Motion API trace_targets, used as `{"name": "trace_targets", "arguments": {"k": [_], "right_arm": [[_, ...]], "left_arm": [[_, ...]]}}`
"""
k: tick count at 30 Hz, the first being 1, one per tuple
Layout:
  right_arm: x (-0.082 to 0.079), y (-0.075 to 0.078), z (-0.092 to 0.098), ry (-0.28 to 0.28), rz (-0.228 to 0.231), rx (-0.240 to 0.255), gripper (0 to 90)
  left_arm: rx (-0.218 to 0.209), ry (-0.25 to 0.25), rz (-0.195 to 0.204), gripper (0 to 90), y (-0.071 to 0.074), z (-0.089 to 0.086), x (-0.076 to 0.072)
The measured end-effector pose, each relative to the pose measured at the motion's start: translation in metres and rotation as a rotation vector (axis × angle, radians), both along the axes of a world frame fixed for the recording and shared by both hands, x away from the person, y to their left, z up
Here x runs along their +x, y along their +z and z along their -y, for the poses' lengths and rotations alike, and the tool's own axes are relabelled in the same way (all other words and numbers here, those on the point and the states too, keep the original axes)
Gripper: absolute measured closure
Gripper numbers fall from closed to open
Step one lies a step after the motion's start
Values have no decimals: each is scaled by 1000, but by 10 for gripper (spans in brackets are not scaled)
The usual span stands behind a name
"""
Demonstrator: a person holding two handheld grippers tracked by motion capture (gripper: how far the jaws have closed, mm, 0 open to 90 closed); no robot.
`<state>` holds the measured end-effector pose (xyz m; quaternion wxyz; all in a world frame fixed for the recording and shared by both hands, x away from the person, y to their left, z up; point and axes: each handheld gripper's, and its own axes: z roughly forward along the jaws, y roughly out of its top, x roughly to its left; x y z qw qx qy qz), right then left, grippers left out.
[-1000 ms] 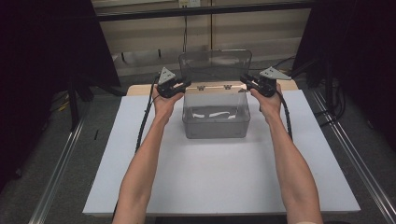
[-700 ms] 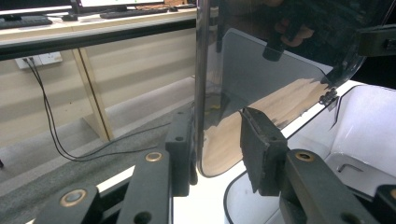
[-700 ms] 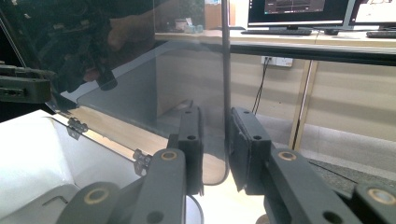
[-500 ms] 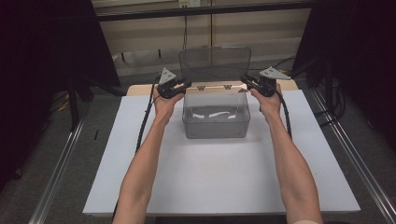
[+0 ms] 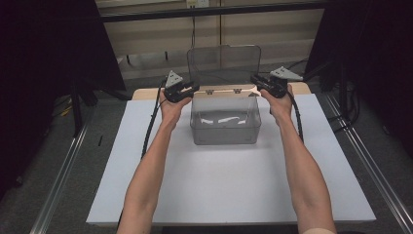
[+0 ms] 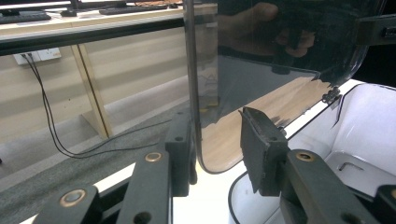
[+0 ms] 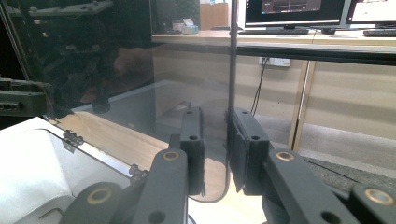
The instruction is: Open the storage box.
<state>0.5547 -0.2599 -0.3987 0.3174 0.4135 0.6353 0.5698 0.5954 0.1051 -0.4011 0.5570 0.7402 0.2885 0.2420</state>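
A clear grey plastic box [image 5: 224, 129] stands at the far middle of the white board, its hinged lid [image 5: 223, 63] raised nearly upright behind it. My left gripper [image 5: 195, 89] is at the lid's lower left corner. In the left gripper view the lid [image 6: 261, 56] edge runs between the jaws [image 6: 215, 126], against one pad with a gap to the other. My right gripper [image 5: 254, 80] is at the lower right corner. There the lid [image 7: 187, 60] edge lies against one pad [image 7: 243, 135], with a gap to the other. Both grippers are open around the lid.
The white board [image 5: 224, 195] reaches from the box to the near edge. A strip of wooden table [image 5: 146, 92] shows behind it. Metal rails [image 5: 58, 180] run along both sides of the table. A dark bar [image 5: 209, 10] crosses at the back.
The lid stands slightly more upright than a second ago. Both hands stay at its lower corners.
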Motion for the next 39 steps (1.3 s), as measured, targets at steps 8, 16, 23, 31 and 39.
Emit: {"name": "trace_targets", "arguments": {"k": [8, 16, 23, 31, 39], "right_arm": [[3, -2, 0, -6, -5, 21, 771], [4, -2, 1, -5, -6, 28, 765], [5, -3, 1, -5, -9, 28, 760], [7, -7, 2, -8, -25, 31, 761], [8, -10, 2, -13, -31, 45, 761]], "left_arm": [[-8, -2, -10, 649, 0, 1, 2], [-13, -3, -27, 620, 1, 3, 3], [-27, 6, -33, 628, -1, 4, 5], [-17, 2, -36, 687, -1, 1, 10], [-14, 11, -39, 651, -2, 3, 10]]}}
